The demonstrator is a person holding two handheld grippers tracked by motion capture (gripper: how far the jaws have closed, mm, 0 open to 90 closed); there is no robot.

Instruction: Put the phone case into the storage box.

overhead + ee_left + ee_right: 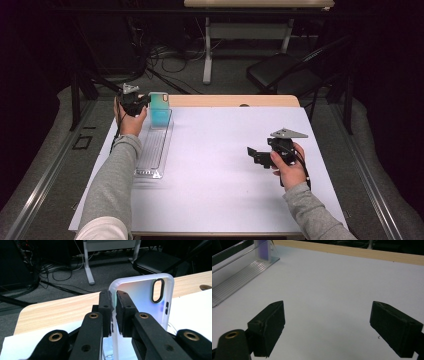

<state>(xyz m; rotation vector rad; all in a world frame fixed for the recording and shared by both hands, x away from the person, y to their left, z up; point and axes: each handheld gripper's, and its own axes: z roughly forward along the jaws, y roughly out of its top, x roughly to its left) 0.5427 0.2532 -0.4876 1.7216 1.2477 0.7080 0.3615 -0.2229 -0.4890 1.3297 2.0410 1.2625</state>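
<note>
Your left gripper (141, 101) stands at the far left of the table (225, 150), its jaws pinched on one long edge of the phone case (159, 108). The case stands upright at the far end of the clear acrylic stand (152, 150), which runs toward you along the left side of the white table sheet.

In the left gripper view, your two black pads (105, 310) close on the white rim of the phone case (145, 302) — one pad on each face, only the rim's thickness between them. That view also resolves the oval camera cutout near the case's top corner and the side button slots, which the high view leaves as a pale teal and orange blur. The high view, in turn, gives the layout: the stand's ribbed base and your two hands well apart.

The right gripper view looks across bare white sheet, with the stand (242, 272) at its upper left and a purple-tinted slice of the phone case (263, 250) upright in its end.

Your right gripper (257, 154) rests low over the right half of the sheet, jaws spread wide and holding nothing — well away from the case. Your left forearm reaches far forward, wrist raised; your right hand (290, 167) is drawn in near your side, gripper pointing left.
</note>
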